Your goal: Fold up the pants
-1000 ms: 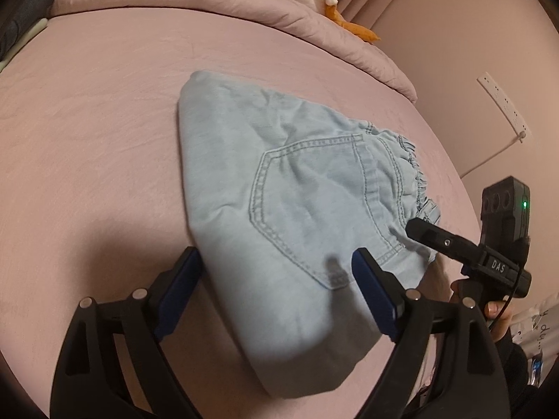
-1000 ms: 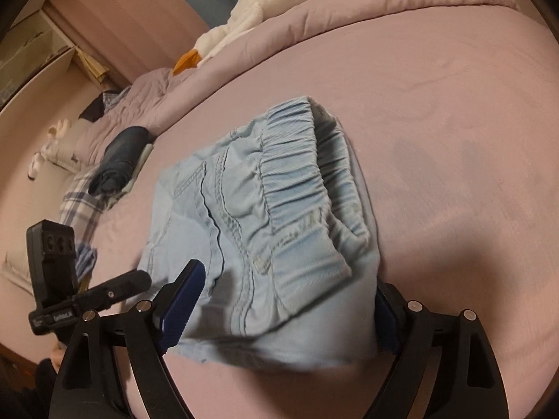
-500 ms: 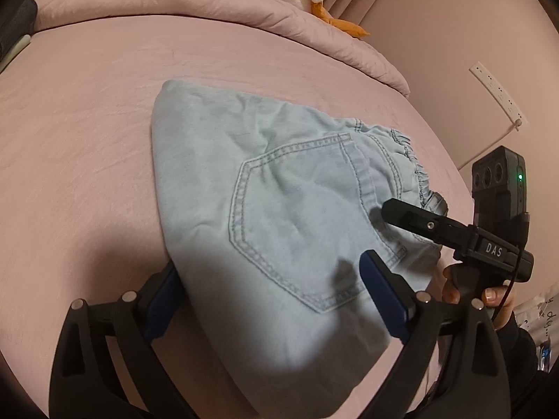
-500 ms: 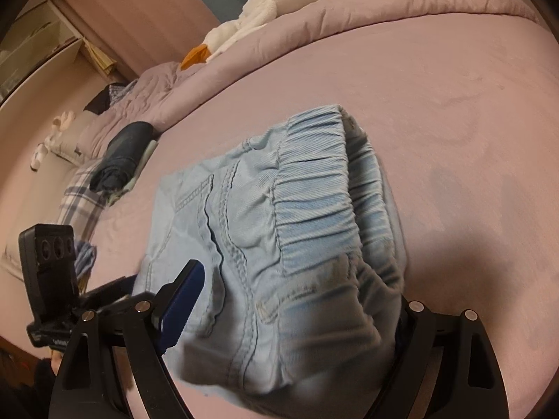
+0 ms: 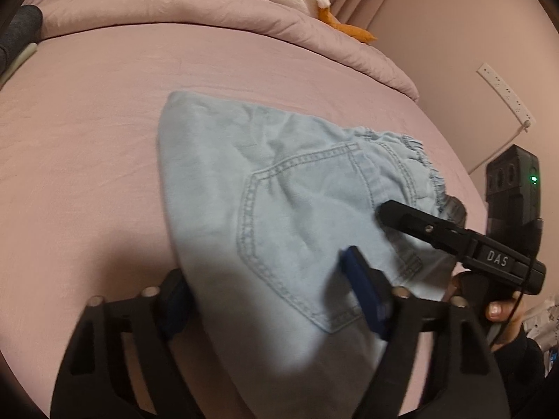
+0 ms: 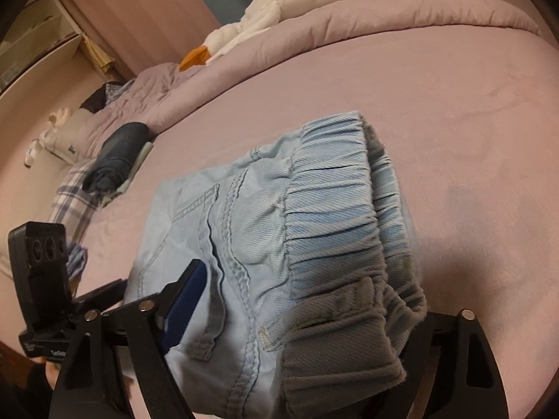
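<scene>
Light blue folded denim pants [image 5: 279, 216] lie on the pink bed sheet [image 5: 87, 160], back pocket up. My left gripper [image 5: 269, 300] straddles the near edge of the bundle, one finger under the fabric and the other blue pad [image 5: 363, 289] on top; the jaws are narrowing on the cloth. My right gripper [image 6: 297, 317] straddles the elastic waistband end [image 6: 335, 230], blue pad [image 6: 185, 296] on top at left, the right finger hidden under the fabric. The right gripper also shows in the left wrist view [image 5: 454, 237].
A pink duvet [image 5: 209, 10] with a white and orange plush goose [image 6: 297, 3] lies at the far side. A rolled dark garment [image 6: 118, 153] and plaid cloth [image 6: 70, 202] sit at the left. A power strip [image 5: 506, 94] hangs on the wall at the right.
Both grippers have pushed further onto the folded pants from opposite ends. The left jaws have narrowed around the fabric; the right finger has slid under the waistband.
</scene>
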`<move>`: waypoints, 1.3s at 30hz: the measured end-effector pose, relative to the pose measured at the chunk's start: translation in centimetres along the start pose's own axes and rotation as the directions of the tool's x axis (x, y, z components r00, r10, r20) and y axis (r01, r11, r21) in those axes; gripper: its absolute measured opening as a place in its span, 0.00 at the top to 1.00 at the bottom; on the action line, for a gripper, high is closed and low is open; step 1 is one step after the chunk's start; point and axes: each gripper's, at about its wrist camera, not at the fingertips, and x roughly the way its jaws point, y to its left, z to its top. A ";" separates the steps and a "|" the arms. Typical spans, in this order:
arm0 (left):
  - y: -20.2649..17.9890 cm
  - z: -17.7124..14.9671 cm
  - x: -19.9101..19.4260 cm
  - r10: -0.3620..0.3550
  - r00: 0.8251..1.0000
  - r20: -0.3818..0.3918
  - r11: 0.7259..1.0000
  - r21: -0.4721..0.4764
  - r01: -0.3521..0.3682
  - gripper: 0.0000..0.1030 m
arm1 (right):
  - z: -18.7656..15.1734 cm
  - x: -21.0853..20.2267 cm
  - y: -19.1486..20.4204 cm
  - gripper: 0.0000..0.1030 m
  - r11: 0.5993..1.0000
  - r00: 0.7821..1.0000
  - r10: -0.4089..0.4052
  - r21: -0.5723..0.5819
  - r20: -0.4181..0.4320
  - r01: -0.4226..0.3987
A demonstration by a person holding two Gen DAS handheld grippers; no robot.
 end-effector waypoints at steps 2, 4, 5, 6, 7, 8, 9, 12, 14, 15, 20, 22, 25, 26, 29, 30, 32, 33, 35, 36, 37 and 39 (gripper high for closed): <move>0.5 0.0 -0.2 0.001 1.000 0.004 1.000 -0.022 -0.001 0.38 | -0.1 -0.2 0.2 0.25 1.000 1.000 -0.011 0.002 0.008 0.011; 0.9 0.1 -0.3 0.004 1.000 0.008 0.999 -0.043 -0.003 0.46 | -0.2 -0.4 0.5 0.26 1.000 1.000 -0.023 -0.003 0.017 0.024; 1.0 0.1 -0.4 0.004 1.000 0.010 0.999 -0.048 -0.004 0.47 | -0.3 -0.5 0.7 0.29 1.000 0.999 -0.030 -0.004 0.021 0.030; 1.0 0.1 -0.4 0.011 1.000 0.012 0.999 -0.049 -0.011 0.52 | -0.3 -0.6 0.8 0.32 0.999 0.999 -0.044 -0.008 0.024 0.044; 0.9 0.2 -0.5 0.018 1.000 0.014 0.999 -0.049 -0.018 0.56 | -0.3 -0.7 1.0 0.33 0.998 0.998 -0.055 -0.012 0.029 0.055; 0.9 0.1 -0.6 0.019 1.000 0.015 0.998 -0.052 -0.018 0.57 | -0.3 -0.7 1.1 0.37 0.998 0.998 -0.058 -0.015 0.035 0.059; 1.0 0.1 -0.7 0.016 1.000 0.019 0.998 -0.061 -0.015 0.61 | -0.3 -0.9 1.4 0.39 0.998 0.997 -0.065 -0.021 0.045 0.066; 1.0 0.1 -1.0 0.013 1.000 0.024 0.998 -0.065 -0.012 0.66 | -0.3 -1.4 2.0 0.47 0.995 0.994 -0.083 -0.046 0.075 0.087; 0.7 0.1 -1.1 0.016 0.999 0.029 0.998 -0.057 -0.015 0.69 | -0.3 -1.7 2.3 0.50 0.994 0.992 -0.085 -0.055 0.091 0.090; 0.5 0.1 -1.2 0.018 0.999 0.034 0.999 -0.051 -0.017 0.72 | -0.3 -1.7 2.5 0.51 0.994 0.991 -0.088 -0.058 0.096 0.094; -0.1 0.0 -2.1 0.006 0.998 0.068 0.999 -0.035 -0.003 0.76 | -0.4 -2.1 3.2 0.58 0.993 0.989 -0.092 -0.068 0.120 0.100; -0.4 0.1 -2.3 0.006 0.997 0.076 1.000 -0.028 -0.004 0.76 | -0.5 -2.3 3.7 0.58 0.991 0.987 -0.096 -0.080 0.132 0.107; -0.8 0.3 -2.6 0.000 0.996 0.089 1.000 -0.024 0.002 0.76 | -0.6 -2.4 4.4 0.61 0.990 0.985 -0.093 -0.088 0.147 0.107; -0.9 0.4 -2.8 0.000 0.996 0.093 1.000 -0.019 0.002 0.76 | -0.6 -2.5 4.6 0.62 0.991 0.985 -0.087 -0.090 0.151 0.101; -1.4 0.3 -3.5 -0.005 0.995 0.105 1.000 -0.004 0.006 0.76 | -0.6 -2.5 5.0 0.62 0.991 0.985 -0.079 -0.096 0.151 0.094; -1.7 0.4 -3.8 -0.005 0.994 0.109 1.000 0.005 0.005 0.76 | -0.6 -2.5 5.2 0.62 0.992 0.986 -0.067 -0.097 0.153 0.083; -2.0 0.4 -4.2 0.003 0.993 0.117 1.000 0.019 -0.005 0.76 | -0.7 -2.7 5.6 0.62 0.991 0.985 -0.062 -0.108 0.160 0.080; -2.2 0.5 -4.5 0.002 0.992 0.127 1.000 0.027 -0.005 0.76 | -0.6 -2.8 6.0 0.62 0.991 0.985 -0.052 -0.116 0.166 0.072; -2.4 0.5 -4.9 0.001 0.990 0.140 0.999 0.038 -0.007 0.76 | -0.5 -2.9 6.4 0.62 0.990 0.984 -0.040 -0.127 0.173 0.062; -2.5 0.4 -5.3 -0.002 0.989 0.146 0.999 0.043 -0.004 0.76 | -0.5 -3.0 6.8 0.62 0.989 0.983 -0.038 -0.137 0.179 0.063; -2.5 0.4 -5.5 -0.004 0.989 0.149 0.999 0.045 -0.003 0.76 | -0.5 -2.9 7.0 0.62 0.987 0.983 -0.038 -0.144 0.182 0.065; -2.5 0.3 -5.9 0.000 0.987 0.158 0.999 0.046 -0.007 0.76 | -0.5 -3.0 7.5 0.62 0.986 0.981 -0.032 -0.155 0.189 0.062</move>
